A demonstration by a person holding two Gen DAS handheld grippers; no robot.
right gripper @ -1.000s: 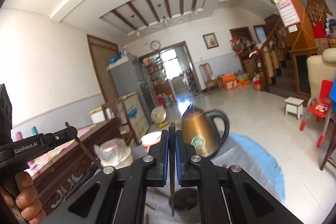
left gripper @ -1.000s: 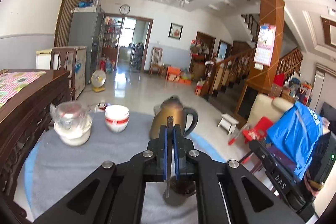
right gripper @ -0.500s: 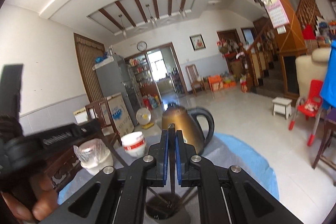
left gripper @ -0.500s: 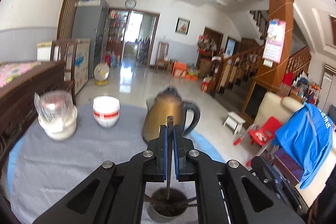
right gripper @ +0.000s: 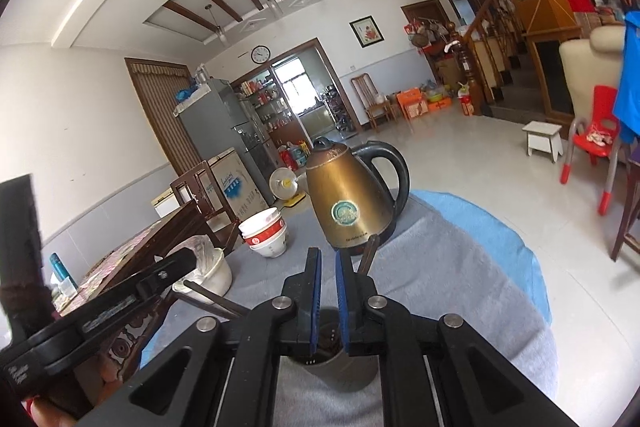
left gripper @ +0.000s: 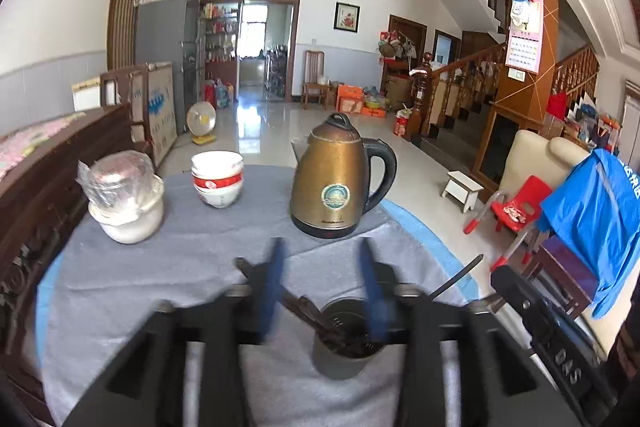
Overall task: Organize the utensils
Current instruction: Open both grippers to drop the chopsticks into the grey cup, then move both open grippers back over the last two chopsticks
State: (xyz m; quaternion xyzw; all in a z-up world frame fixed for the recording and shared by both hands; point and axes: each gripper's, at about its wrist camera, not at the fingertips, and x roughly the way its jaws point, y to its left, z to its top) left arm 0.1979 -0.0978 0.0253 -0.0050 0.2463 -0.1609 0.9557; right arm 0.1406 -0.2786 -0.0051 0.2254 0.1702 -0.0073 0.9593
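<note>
**A:** Where are the utensils sitting?

**B:** The dark, thin utensils are standing in the round grey metal holder cup, which is resting on the grey cloth covering the desk, near its front edge. One handle is leaning out to the left, another toward my right.

**A:** And your fingers?

**B:** My left gripper is hanging above the cup with its blue fingers spread wide, gripping nothing. My right gripper is hovering over the same cup, its fingers parted only narrowly, also gripping nothing.

**A:** What are you worrying about?

**B:** Both grippers are crowding one light cup. I'm judging that brushing a leaning handle could tip it, or knock it toward the gold metal electric kettle standing behind. The stacked white-and-red bowls are sitting well apart.
</note>
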